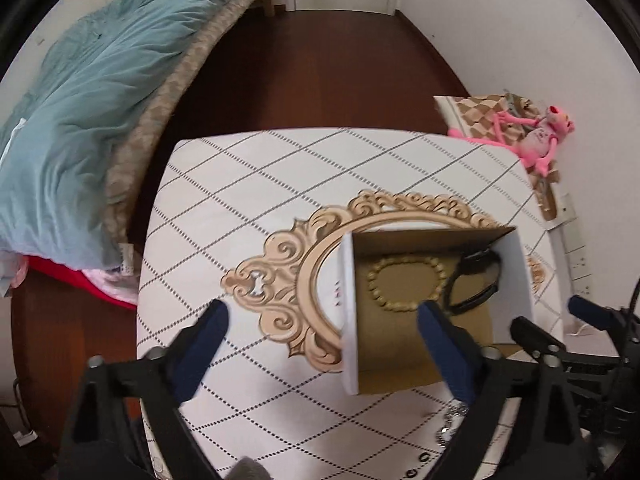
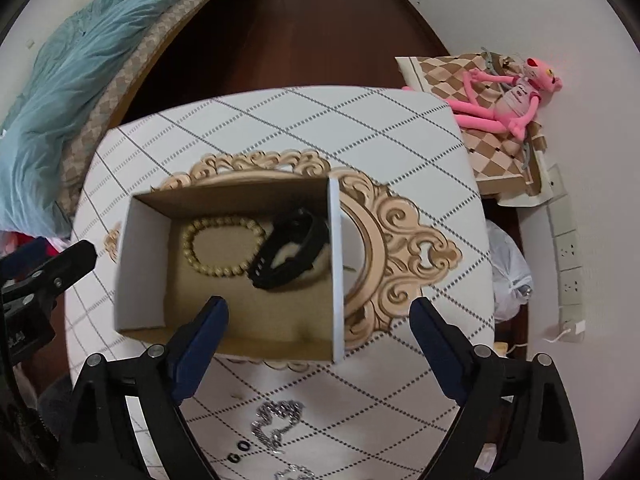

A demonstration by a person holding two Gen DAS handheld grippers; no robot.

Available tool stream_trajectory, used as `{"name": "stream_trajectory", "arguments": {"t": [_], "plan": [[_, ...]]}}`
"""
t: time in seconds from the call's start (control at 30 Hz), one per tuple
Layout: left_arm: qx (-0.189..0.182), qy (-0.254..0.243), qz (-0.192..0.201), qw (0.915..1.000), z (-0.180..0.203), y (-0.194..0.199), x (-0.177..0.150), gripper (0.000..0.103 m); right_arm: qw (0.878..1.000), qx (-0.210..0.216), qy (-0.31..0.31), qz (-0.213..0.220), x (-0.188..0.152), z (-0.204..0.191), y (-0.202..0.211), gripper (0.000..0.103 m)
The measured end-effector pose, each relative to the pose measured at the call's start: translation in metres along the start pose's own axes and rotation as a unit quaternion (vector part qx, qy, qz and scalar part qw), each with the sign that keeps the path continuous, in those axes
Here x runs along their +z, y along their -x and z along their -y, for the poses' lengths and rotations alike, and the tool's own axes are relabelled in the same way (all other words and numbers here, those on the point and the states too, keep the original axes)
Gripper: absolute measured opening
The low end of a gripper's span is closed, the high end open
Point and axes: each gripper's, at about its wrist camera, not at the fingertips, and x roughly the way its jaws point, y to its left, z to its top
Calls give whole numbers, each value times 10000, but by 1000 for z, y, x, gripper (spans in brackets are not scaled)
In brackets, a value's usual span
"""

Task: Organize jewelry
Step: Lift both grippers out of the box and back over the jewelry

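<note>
Left gripper (image 1: 323,316) and right gripper (image 2: 319,312) spread, empty. Silver chain (image 2: 276,424) partly cut off; black band (image 2: 290,248) half-hidden in open cardboard box (image 2: 140,264).

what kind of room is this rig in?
Most likely a bedroom at home: a bed with a teal quilt runs along the left, a pink plush toy lies by the wall, and the cardboard box sits on a small cloth-covered table.

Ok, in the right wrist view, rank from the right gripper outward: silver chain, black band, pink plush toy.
1. Silver chain: on the table just below the right gripper.
2. Black band: inside the cardboard box, right of the beaded bracelet.
3. Pink plush toy: far right, off the table.
</note>
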Motion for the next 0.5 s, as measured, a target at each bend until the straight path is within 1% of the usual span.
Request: {"name": "stream_trajectory", "arguments": {"t": [0.07, 0.17, 0.27, 0.43, 0.5], "plan": [[105, 24, -26, 9999, -1, -3, -7, 101, 10000, -45, 8, -8, -7, -1, -2, 99], [213, 64, -29, 9997, -2, -5, -17, 101, 10000, -76, 23, 12, -15, -2, -3, 99], [236, 105, -10, 9997, 0, -2, -22, 101, 9999, -91, 30, 51, -20, -4, 0, 99], [267, 119, 60, 9996, 3, 11, -30, 101, 9999, -71, 53, 147, -29, -9, 11, 99], [282, 102, 104, 9995, 4, 19, -34, 101, 9997, -127, 88, 194, -34, -11, 17, 99]]}}
